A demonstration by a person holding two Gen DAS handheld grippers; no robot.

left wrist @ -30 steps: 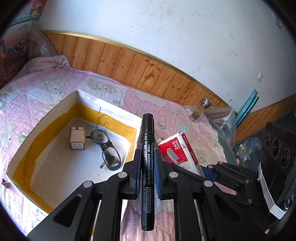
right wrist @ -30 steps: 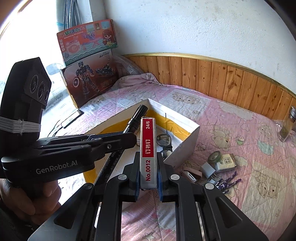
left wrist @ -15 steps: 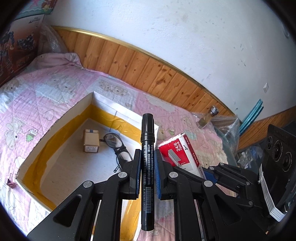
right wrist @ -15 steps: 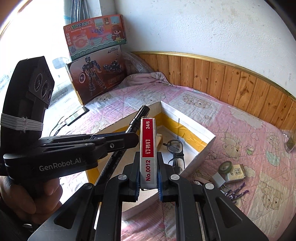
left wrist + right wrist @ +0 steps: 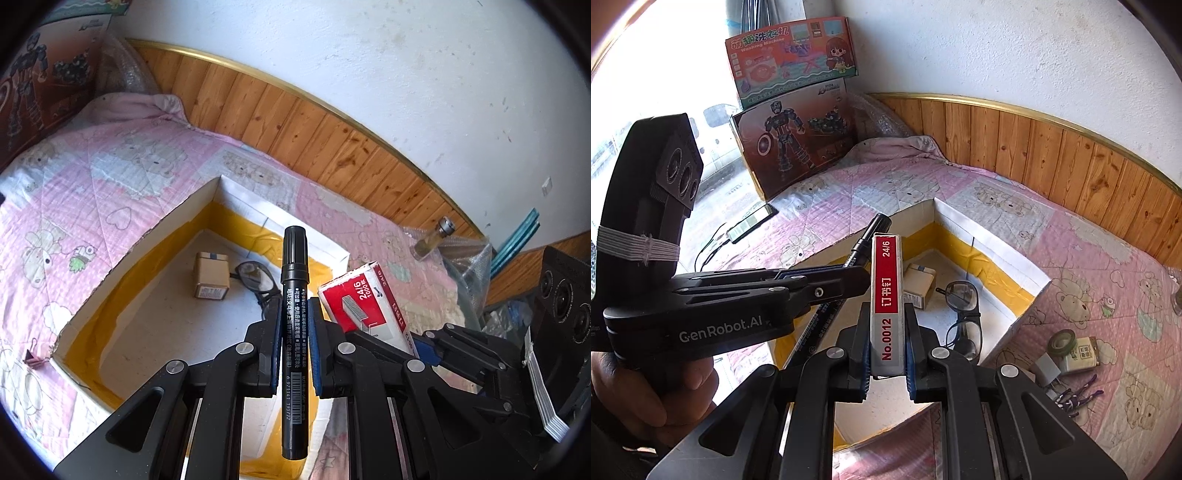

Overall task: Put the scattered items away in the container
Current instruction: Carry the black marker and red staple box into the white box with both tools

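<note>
Clamping black marker (image 5: pixel 294 325), left tool (image 5: pixel 293 325); right tool (image 5: pixel 886 332) clamping staple box (image 5: pixel 886 299).

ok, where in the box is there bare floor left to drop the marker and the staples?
Inside the box: bare floor along the near and left walls, in front of the small carton. The far right corner is crowded by the carton and glasses. Outside, clutter sits right of the box.

White wall (image 5: pixel 369 66), wood wainscot (image 5: pixel 295 122)

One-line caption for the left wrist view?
Left gripper clamps a black marker above the open box holding glasses.
</note>
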